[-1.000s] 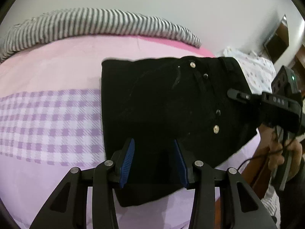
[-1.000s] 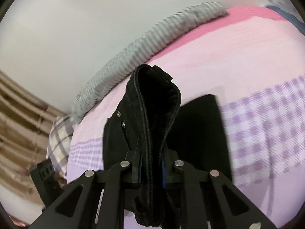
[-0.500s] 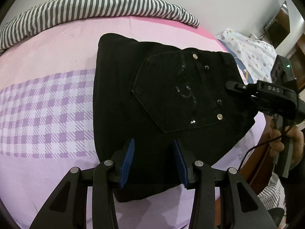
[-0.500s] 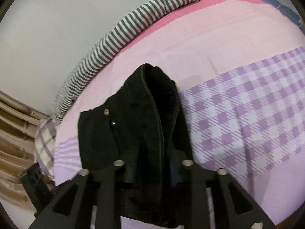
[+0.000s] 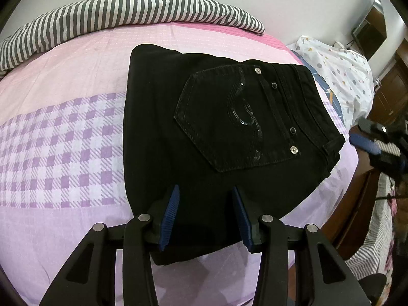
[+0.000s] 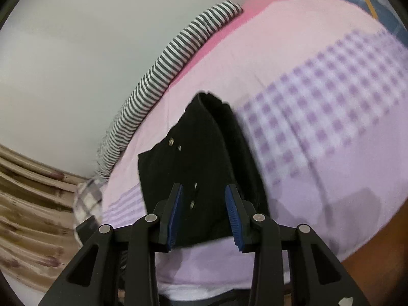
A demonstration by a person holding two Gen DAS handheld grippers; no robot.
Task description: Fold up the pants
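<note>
Both grippers stand wide open, gripping nothing. Left gripper [image 5: 205, 214] hovers over the near edge of the folded black denim pants [image 5: 204, 140]; right gripper [image 6: 202, 210] hovers at their waistband end. Pants lie flat on the pink-and-lilac checked bedsheet [image 5: 63, 132], long axis left-right, studded stitched pocket [image 5: 229, 119] uppermost, waistband rightward.

Left wrist view: sits low behind left tool [image 5: 205, 214], looks forward and down across bed [image 5: 63, 127], close over folded pants [image 5: 204, 132], wall beyond. Right tool [image 5: 377, 145] at right edge. Right wrist view: behind right tool [image 6: 204, 211], tilted, looks along bed [image 6: 318, 102] from pants [image 6: 204, 163] waistband end, close. Shared: pants, striped blanket [image 5: 122, 10] [image 6: 163, 71], checked sheet.
</note>
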